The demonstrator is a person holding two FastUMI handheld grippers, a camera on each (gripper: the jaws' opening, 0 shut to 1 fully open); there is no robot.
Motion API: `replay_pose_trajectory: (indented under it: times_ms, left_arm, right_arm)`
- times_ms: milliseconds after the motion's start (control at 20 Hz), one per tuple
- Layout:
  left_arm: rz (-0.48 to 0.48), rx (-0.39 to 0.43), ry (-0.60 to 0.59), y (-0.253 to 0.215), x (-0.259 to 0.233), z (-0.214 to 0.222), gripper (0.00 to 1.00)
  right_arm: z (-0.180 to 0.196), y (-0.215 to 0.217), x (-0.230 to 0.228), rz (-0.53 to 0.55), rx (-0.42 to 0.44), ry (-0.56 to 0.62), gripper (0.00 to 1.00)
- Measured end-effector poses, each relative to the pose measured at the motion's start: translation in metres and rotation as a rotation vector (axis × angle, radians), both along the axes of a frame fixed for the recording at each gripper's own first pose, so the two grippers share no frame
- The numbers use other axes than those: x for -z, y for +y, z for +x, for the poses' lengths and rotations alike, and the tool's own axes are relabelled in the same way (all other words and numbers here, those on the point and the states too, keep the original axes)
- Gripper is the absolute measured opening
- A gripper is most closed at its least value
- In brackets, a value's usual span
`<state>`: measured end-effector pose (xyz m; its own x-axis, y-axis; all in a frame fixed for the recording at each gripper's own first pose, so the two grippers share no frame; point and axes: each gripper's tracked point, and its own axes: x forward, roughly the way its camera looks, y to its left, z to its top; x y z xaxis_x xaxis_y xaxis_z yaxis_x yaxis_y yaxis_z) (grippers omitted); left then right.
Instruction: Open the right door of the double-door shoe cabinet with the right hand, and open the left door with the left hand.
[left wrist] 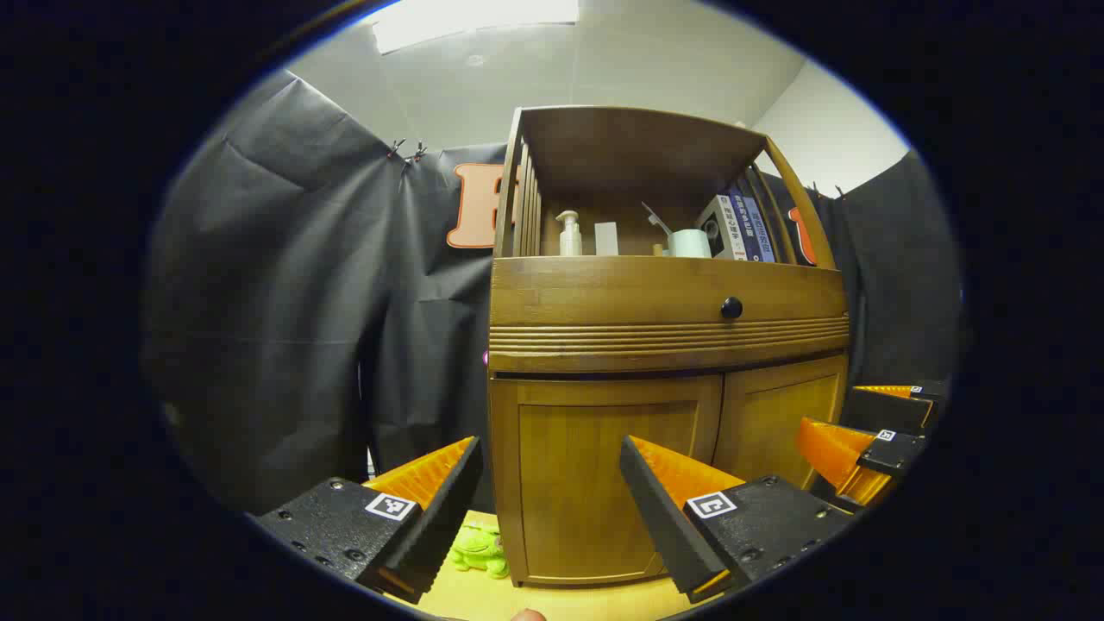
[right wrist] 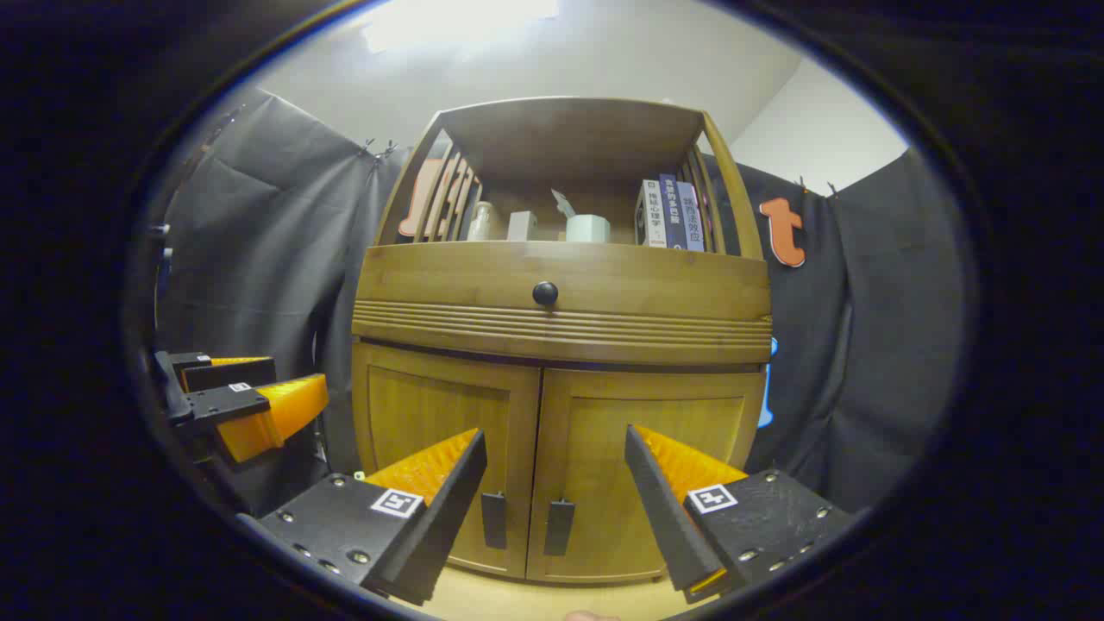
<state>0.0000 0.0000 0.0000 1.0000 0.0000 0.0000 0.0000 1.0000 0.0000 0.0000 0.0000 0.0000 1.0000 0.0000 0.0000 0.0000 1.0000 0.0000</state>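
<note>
Cabinet doors stand closed as both grippers wait before them with fingers spread and nothing between. In the right gripper view, the right gripper (right wrist: 556, 483) faces the shoe cabinet (right wrist: 561, 345) squarely, the two dark handles (right wrist: 526, 522) framed between its fingers where left door (right wrist: 444, 457) meets right door (right wrist: 647, 466). In the left gripper view, the left gripper (left wrist: 552, 492) faces the cabinet's left door, apart from it. A green toy (left wrist: 477, 550) lies on the floor near the corner.
</note>
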Motion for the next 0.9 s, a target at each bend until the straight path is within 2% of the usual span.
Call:
replay_pose_trajectory:
  times_ms: [100,200,250,400,700,900]
  left_arm:
    - [0.009,-0.016,-0.007,0.004,-0.002,0.001,0.97]
    - [0.009,-0.009,-0.009,0.003,-0.003,0.003,0.97]
    - [0.004,0.003,-0.008,0.001,-0.001,0.003,0.97]
    - [-0.021,0.011,-0.014,0.002,-0.001,0.004,0.97]
    - [0.003,-0.028,0.017,0.012,0.007,0.007,0.97]
    - [0.013,-0.065,0.035,0.028,0.011,0.007,0.97]
  right_arm:
    - [0.005,-0.005,0.003,0.009,0.014,0.003,0.94]
    - [0.011,-0.008,0.006,0.026,0.026,0.003,0.96]
    - [0.014,-0.007,0.006,0.039,0.022,0.000,0.94]
    - [0.023,-0.002,0.013,0.073,-0.007,0.007,0.95]
    - [0.037,-0.003,0.038,0.063,0.003,0.048,0.96]
    - [0.051,-0.003,0.068,0.084,0.019,0.119,0.96]
